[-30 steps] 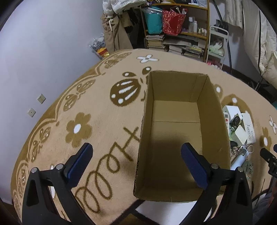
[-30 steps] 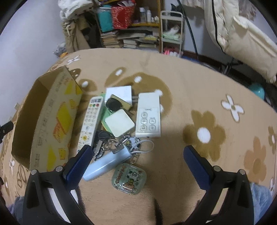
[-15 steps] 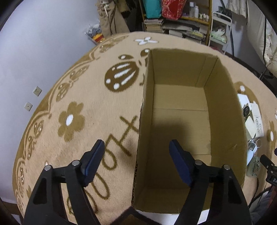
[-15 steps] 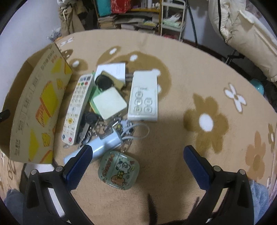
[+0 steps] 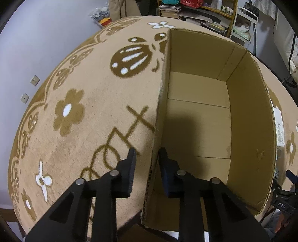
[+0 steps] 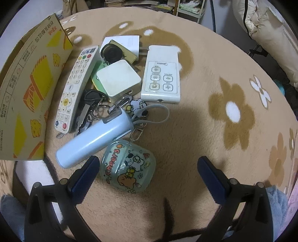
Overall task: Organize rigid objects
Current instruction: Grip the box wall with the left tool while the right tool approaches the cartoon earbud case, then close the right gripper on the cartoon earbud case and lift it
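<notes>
An empty cardboard box (image 5: 247,104) stands on the carpet; its printed side shows in the right wrist view (image 6: 31,83). My left gripper (image 5: 147,163) straddles the box's left wall, one finger on each side, closed nearly onto it. My right gripper (image 6: 147,169) is open and empty just above a pile of small things: a pale green "Cheers" case (image 6: 128,165), a light blue cylinder (image 6: 95,137), a long white remote (image 6: 76,87), a wide white remote (image 6: 162,74), a white square charger (image 6: 119,80), keys (image 6: 93,108) and a black round item (image 6: 110,53).
The wide white remote also shows past the box's right wall in the left wrist view (image 5: 279,128). Shelves with books (image 5: 195,11) and a white wall (image 5: 46,28) stand at the back. A padded cream bundle (image 6: 270,28) lies at the far right.
My left gripper has closed from wide open onto the box's left wall and moved closer. My right gripper has dropped nearer to the pile, over the Cheers case.
</notes>
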Tool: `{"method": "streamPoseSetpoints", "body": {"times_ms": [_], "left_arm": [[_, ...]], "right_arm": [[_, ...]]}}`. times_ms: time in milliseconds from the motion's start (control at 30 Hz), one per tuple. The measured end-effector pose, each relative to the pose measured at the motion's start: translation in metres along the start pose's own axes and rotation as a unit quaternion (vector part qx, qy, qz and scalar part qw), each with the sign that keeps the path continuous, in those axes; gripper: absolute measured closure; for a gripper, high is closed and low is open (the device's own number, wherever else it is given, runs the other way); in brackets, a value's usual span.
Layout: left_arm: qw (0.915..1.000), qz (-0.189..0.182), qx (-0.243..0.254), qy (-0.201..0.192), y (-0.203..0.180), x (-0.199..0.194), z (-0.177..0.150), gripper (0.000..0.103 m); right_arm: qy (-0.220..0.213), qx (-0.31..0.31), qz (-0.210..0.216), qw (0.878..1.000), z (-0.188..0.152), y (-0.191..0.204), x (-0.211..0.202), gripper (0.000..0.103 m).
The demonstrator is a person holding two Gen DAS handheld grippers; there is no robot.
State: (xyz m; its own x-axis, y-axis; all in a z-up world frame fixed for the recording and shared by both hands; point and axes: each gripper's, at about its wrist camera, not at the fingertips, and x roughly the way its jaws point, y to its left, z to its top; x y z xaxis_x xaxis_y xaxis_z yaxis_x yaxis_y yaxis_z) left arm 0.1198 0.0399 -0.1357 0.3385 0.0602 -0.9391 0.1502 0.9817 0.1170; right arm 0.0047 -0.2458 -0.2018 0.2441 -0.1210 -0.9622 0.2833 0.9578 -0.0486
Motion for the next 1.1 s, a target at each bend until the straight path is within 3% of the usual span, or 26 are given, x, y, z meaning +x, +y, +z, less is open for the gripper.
{"method": "streamPoseSetpoints", "body": {"times_ms": [33, 300, 600, 1100], "left_arm": [[1.0000, 0.002, 0.005, 0.001, -0.002, 0.000, -0.001, 0.083], [0.9999, 0.006, 0.014, -0.005, -0.006, -0.005, -0.002, 0.089], [0.9998, 0.010, 0.019, -0.002, -0.007, -0.002, -0.004, 0.090], [0.9997, -0.003, 0.022, -0.003, -0.004, -0.005, -0.006, 0.092]], "right_arm": [[-0.001, -0.003, 0.001, 1.000, 0.000, 0.002, 0.000, 0.000], [0.024, -0.019, 0.042, 0.999, -0.005, 0.023, 0.011, 0.036], [-0.015, -0.024, 0.023, 0.999, -0.006, 0.022, -0.008, 0.037], [-0.094, -0.026, 0.039, 0.994, 0.016, 0.018, -0.067, 0.040]]}}
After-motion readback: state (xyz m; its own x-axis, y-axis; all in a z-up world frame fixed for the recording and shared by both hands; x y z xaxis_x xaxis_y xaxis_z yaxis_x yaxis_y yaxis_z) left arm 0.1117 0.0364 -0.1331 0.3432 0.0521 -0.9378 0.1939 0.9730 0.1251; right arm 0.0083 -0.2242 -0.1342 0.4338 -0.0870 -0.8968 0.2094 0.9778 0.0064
